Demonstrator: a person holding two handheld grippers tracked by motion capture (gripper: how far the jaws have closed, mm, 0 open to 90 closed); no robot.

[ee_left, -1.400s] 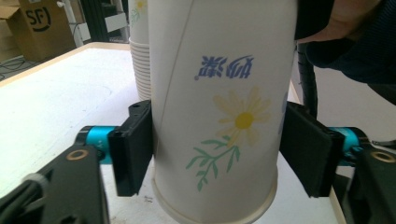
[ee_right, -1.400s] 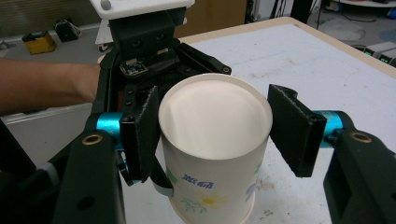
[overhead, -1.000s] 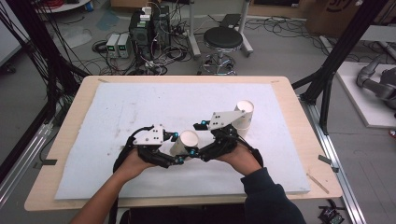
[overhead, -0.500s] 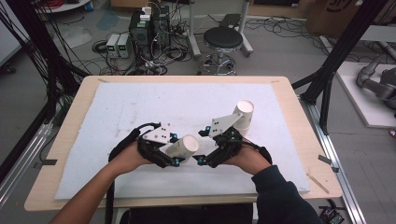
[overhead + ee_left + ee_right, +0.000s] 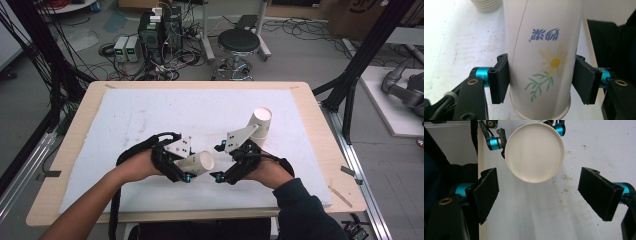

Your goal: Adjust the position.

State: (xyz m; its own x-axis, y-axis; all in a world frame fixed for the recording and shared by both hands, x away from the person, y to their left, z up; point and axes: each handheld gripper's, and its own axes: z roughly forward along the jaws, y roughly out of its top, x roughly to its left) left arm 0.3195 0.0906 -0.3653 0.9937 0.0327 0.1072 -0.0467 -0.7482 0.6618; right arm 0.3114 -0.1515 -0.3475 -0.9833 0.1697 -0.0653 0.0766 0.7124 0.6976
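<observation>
Left gripper [image 5: 186, 170]: clamped on the paper cup [image 5: 196, 163]; in the left gripper view both black pads [image 5: 499, 82] press the cup's sides, one on each side, close to its rolled rim.
Paper cup: white, printed with a yellow daisy, green leaves and blue characters [image 5: 539, 57]; in the high view it lies tipped on its side between the two hands, its flat bottom turned toward the right gripper. It is lifted off the white mat [image 5: 150, 115].
Cup bottom: seen in the right gripper view as a plain white disc [image 5: 534, 152], with the left gripper's blue-collared jaws at either side of it.
Right gripper [image 5: 224, 162]: jaws spread wide with nothing between them; in the right gripper view its pads [image 5: 485, 192] stand well apart, and the cup's bottom lies beyond them, not touching either.
Stack of cups [image 5: 260, 121]: white, standing tilted on the mat just beyond the right hand [image 5: 267, 172]; its ribbed rims [image 5: 486, 5] show at the top of the left gripper view.
Left hand [image 5: 137, 165]: grips the left gripper near the mat's near edge.
Table [image 5: 320, 130]: light wood, covered by the white mat.
Floor behind: a round black stool [image 5: 239, 41] and cabled electronics [image 5: 157, 30].
</observation>
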